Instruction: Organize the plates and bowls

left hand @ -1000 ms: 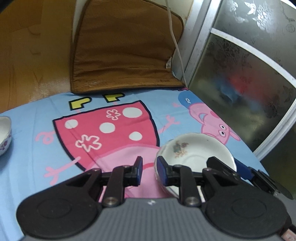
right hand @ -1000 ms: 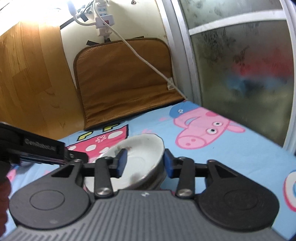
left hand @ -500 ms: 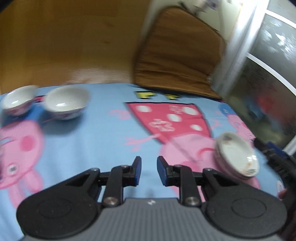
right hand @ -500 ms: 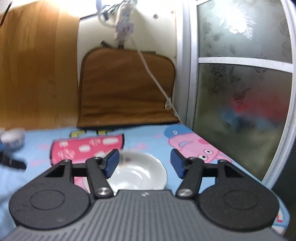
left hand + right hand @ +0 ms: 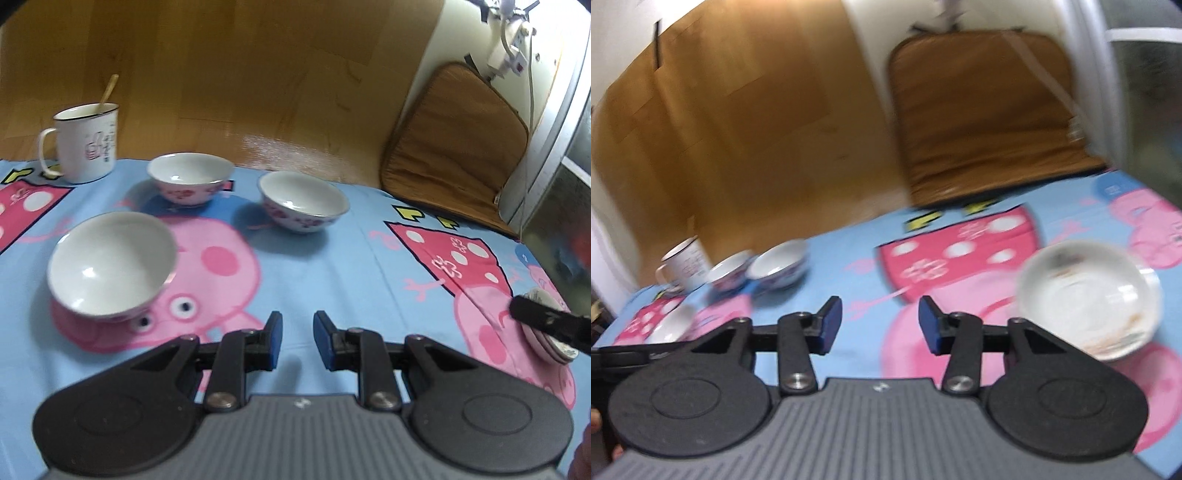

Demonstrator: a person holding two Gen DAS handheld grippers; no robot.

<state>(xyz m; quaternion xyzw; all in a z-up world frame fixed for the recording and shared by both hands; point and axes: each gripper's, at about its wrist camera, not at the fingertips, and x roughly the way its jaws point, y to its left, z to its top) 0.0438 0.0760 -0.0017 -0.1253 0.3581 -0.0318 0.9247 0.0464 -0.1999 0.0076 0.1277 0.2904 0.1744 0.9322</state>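
Three white bowls with red flower print stand on the blue cartoon cloth (image 5: 332, 273): one near left (image 5: 110, 266), one behind it (image 5: 190, 181), one to the right (image 5: 303, 201). My left gripper (image 5: 297, 341) hovers in front of them, its jaws a narrow gap apart with nothing between. A stack of white plates (image 5: 1086, 288) sits on the cloth to the right of my right gripper (image 5: 881, 325), whose jaws are closing on nothing. In the left wrist view the plate stack (image 5: 550, 347) is partly hidden behind a finger of the right gripper (image 5: 546, 319).
A white mug (image 5: 86, 142) with a wooden spoon stands behind the bowls at the far left. A brown cushion (image 5: 454, 140) leans on the back wall beside a frosted glass door (image 5: 576, 221). A wooden panel (image 5: 221, 74) runs along the far edge.
My right gripper opened off the plate, drew back and turned left; the plates now lie to its right. My left gripper swung left from the plates to face the bowls.
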